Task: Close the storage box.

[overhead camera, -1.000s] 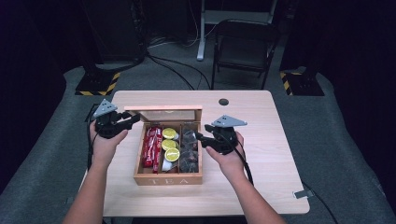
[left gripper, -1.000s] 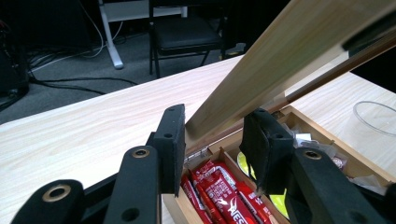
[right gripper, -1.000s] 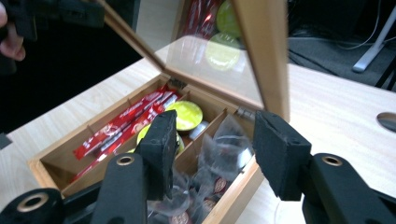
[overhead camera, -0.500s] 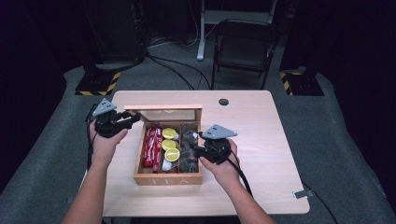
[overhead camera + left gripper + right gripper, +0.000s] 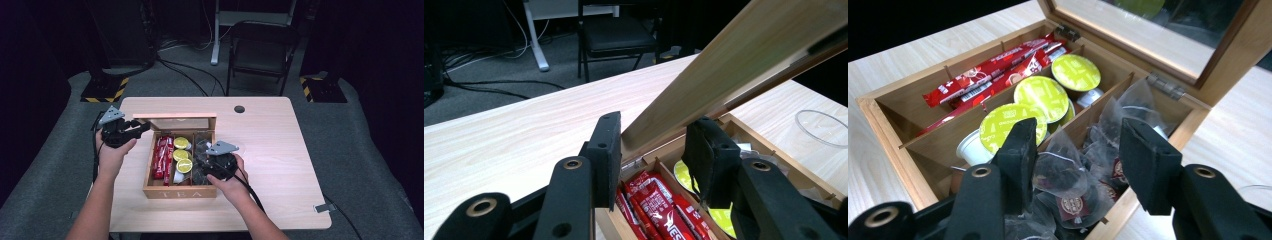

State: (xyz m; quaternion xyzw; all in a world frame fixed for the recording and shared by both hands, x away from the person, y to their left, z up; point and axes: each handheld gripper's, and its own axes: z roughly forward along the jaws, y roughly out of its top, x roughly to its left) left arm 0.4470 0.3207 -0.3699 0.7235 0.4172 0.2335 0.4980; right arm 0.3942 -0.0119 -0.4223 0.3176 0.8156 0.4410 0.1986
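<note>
A wooden tea box (image 5: 180,191) stands on the table with its glass-paned lid (image 5: 175,120) raised. My left gripper (image 5: 142,126) is at the lid's left corner; in the left gripper view my left gripper (image 5: 656,137) is shut on the lid's wooden edge (image 5: 734,65). My right gripper (image 5: 204,164) dips into the box's right compartment. In the right gripper view my right gripper (image 5: 1080,145) stands open over the pyramid tea bags (image 5: 1068,175), its pads not pressing on any. Green-topped capsules (image 5: 1043,97) fill the middle compartment and red sachets (image 5: 998,62) the left one.
The pale wood table (image 5: 280,150) has a cable hole (image 5: 239,108) at its far edge. A black folding chair (image 5: 262,50) stands behind the table. A clear round rim (image 5: 824,125) lies on the table beside the box. Cables trail from both grippers.
My right gripper has moved left and down from beside the box into its right compartment, over the tea bags. The left gripper and the lid have stayed where they were.
</note>
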